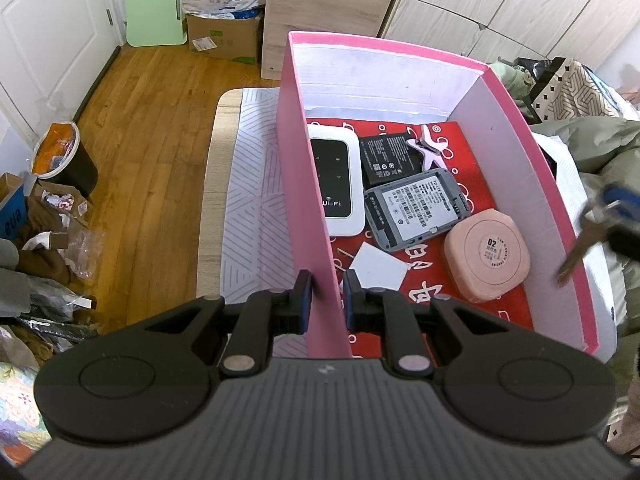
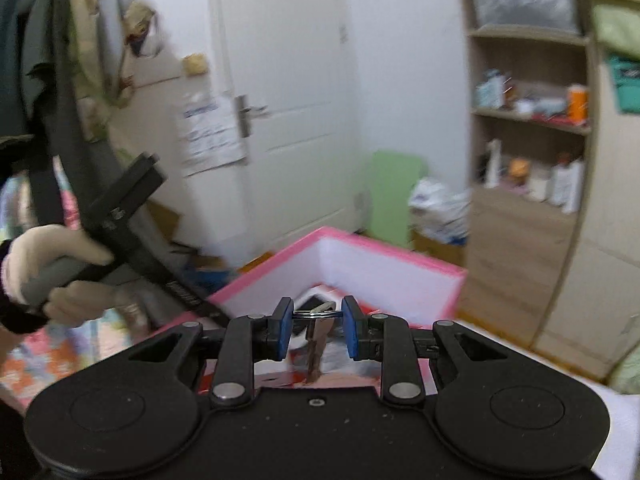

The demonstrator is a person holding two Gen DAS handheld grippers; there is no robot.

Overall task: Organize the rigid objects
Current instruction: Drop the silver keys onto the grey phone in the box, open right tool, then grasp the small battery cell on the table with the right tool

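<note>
Left wrist view
- Landmark: pink box [image 1: 400,92], open-topped, white inside, red printed liner on its floor.
- Left gripper [image 1: 327,300]: jaws closed on the box's near-left wall, one pad outside and one inside, steadying it.
- Contents: Wi-Fi router [image 1: 336,184] against the left wall; black battery [image 1: 386,160] beside it toward the far wall; grey back cover [image 1: 416,208] at the middle; pink round case [image 1: 486,254] toward the right wall; pink clip [image 1: 428,148] on the battery's far edge; white card [image 1: 378,270] on the liner near the clamped wall.
- Key [image 1: 580,248]: blurred, hanging at the box's right wall, about level with the rim, carried by the right gripper [image 1: 612,216].

Right wrist view
- Right gripper [image 2: 316,324]: jaws gripping the key ring [image 2: 318,313], pads pressed on either side; the key [image 2: 316,348] dangles blade-down between them.
- Position: over the near edge of the pink box [image 2: 384,248].
- Left hand [image 2: 52,268]: gloved, on the other gripper's handle, left of the box.

Assessment
- Step in hand: carrying the key to the box.
- Next move: judged to need travel further over the liner, lowering into free floor near the right wall, then release. The swinging blade could catch the rim.
</note>
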